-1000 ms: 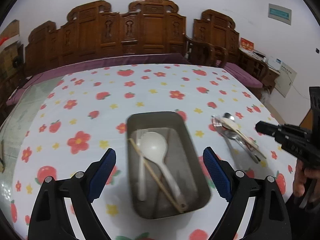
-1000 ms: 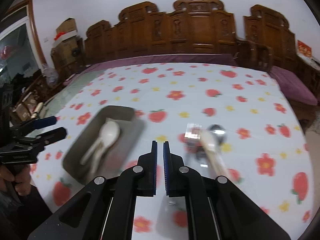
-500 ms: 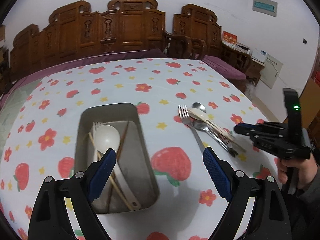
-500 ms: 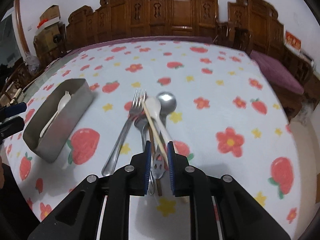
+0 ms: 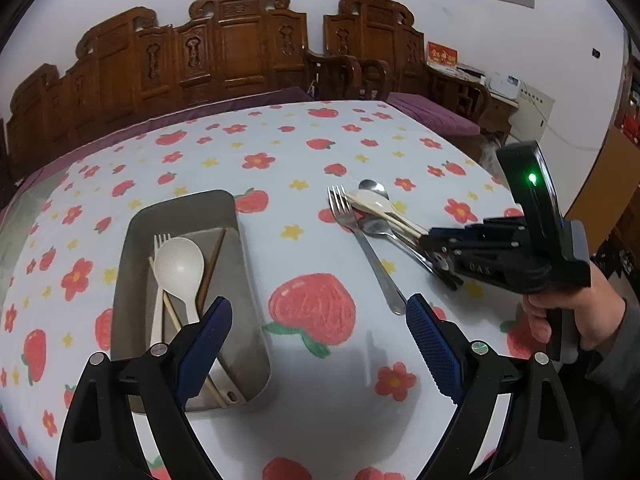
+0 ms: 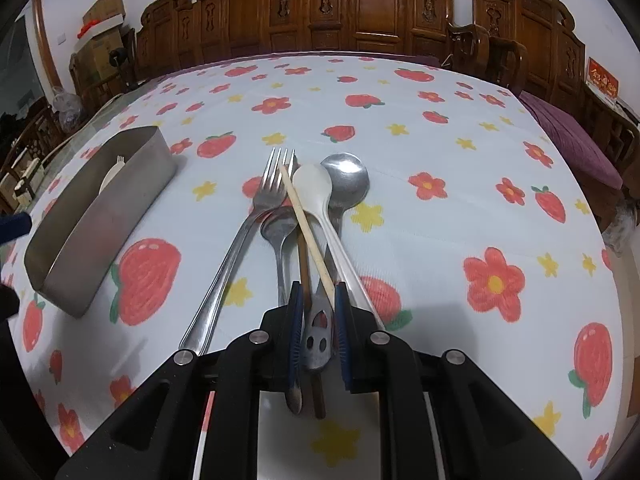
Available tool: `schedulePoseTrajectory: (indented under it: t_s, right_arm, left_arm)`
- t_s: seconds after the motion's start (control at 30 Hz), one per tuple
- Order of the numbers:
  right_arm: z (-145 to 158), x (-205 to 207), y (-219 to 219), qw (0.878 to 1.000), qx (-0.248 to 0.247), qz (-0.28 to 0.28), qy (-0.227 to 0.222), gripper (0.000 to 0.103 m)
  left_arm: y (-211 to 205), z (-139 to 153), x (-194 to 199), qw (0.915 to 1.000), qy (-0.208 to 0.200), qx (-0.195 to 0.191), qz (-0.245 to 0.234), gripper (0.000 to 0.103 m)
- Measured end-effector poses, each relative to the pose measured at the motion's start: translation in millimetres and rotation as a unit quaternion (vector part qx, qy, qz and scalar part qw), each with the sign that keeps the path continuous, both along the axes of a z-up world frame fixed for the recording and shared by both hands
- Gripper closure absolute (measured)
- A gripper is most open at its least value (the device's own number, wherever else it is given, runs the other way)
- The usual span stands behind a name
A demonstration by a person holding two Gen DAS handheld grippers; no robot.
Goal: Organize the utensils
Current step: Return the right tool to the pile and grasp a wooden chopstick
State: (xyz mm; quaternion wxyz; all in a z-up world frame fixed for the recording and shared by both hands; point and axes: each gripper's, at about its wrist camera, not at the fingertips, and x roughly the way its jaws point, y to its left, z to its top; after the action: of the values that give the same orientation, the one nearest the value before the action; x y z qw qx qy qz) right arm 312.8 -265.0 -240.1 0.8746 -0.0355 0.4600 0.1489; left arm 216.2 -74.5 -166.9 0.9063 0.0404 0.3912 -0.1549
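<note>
A grey metal tray [image 5: 248, 280] holds a white ladle [image 5: 180, 268], a white fork and chopsticks; it also shows in the right wrist view [image 6: 100, 220]. To its right lies a pile of utensils: a steel fork [image 6: 236, 240], steel spoons [image 6: 344, 180], a white spoon [image 6: 316, 192] and a pale chopstick [image 6: 308, 232]. My right gripper [image 6: 316, 300] sits low over the handle ends, its jaws narrowly apart around a steel handle and chopsticks. My left gripper [image 5: 320, 320] is open and empty, hovering in front of the tray.
The table [image 6: 400, 128] has a strawberry and flower cloth. Carved wooden chairs [image 5: 240, 48] line the far side. Boxes [image 6: 100, 12] stand at the far left. The pile also shows in the left wrist view [image 5: 372, 216].
My right gripper has moved from beside the tray over to the utensil pile and opened slightly around the handles. My left gripper has shifted right, so the tray now lies at its left.
</note>
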Motion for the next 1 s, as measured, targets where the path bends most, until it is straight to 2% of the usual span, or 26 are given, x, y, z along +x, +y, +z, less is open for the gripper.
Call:
schedulePoseTrajectory:
  t_s: [0.3, 0.47, 0.57, 0.6, 1.0]
  right_arm:
    - [-4, 11, 3, 1.000, -0.019, 0.000, 0.004, 0.084]
    - [-7, 6, 9, 0.999, -0.027, 0.017, 0.009, 0.091]
    - [-6, 4, 6, 1.000, -0.018, 0.015, 0.013, 0.093]
    - [-4, 2, 4, 1.000, -0.010, 0.014, 0.013, 0.097]
    - [19, -11, -18, 0.999, 0.040, -0.001, -0.015, 0.097]
  left_arm:
    - [-5, -4, -2, 1.0000, 0.001, 0.006, -0.003, 0.018]
    - [-6, -4, -1, 1.0000, 0.000, 0.007, -0.002, 0.018]
    - [-6, -5, -1, 1.0000, 0.002, 0.008, -0.001, 0.018]
    - [-6, -6, -1, 1.0000, 0.003, 0.009, 0.000, 0.018]
    - [-25, -12, 5, 0.9995, 0.004, 0.031, -0.005, 0.018]
